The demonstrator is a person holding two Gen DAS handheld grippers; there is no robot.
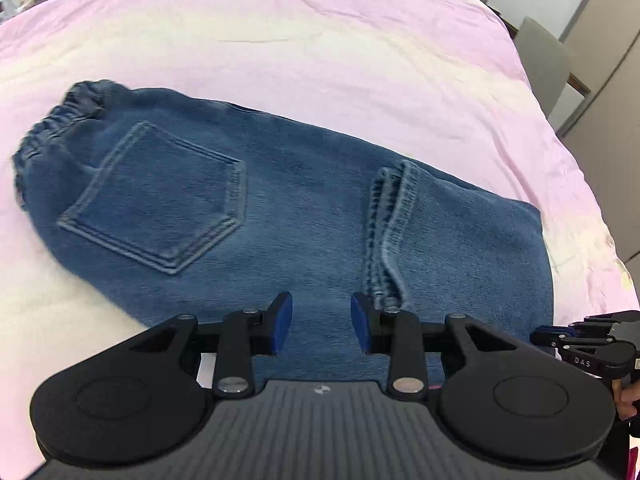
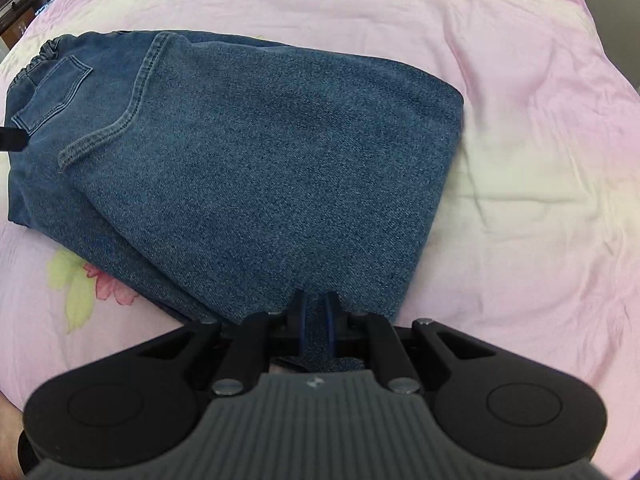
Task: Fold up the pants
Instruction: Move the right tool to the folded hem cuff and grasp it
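A pair of blue denim jeans (image 1: 248, 200) lies folded on a bed covered by a pink bedsheet (image 1: 320, 40). The elastic waistband (image 1: 60, 120) sits at the far left in the left wrist view, with a stitched back pocket (image 1: 160, 196) facing up just beside it. The leg section is doubled back over the body of the jeans, so the stitched hem (image 1: 388, 220) lies across the middle of the denim, its edge running toward the left tool.

The left tool (image 1: 321, 322) hovers at the near edge of the jeans with its blue pads (image 1: 282, 322) spread well apart and only flat denim showing between them; it grips nothing.

The right tool (image 2: 316, 320) is at the near corner of the folded leg (image 2: 280, 152), its fingers nearly together with a strip of denim pinched between them. In the left wrist view it appears at the far right edge (image 1: 584, 340), beside the fold.

A printed flower (image 2: 108, 284) on the sheet shows just beside the jeans' near left edge.
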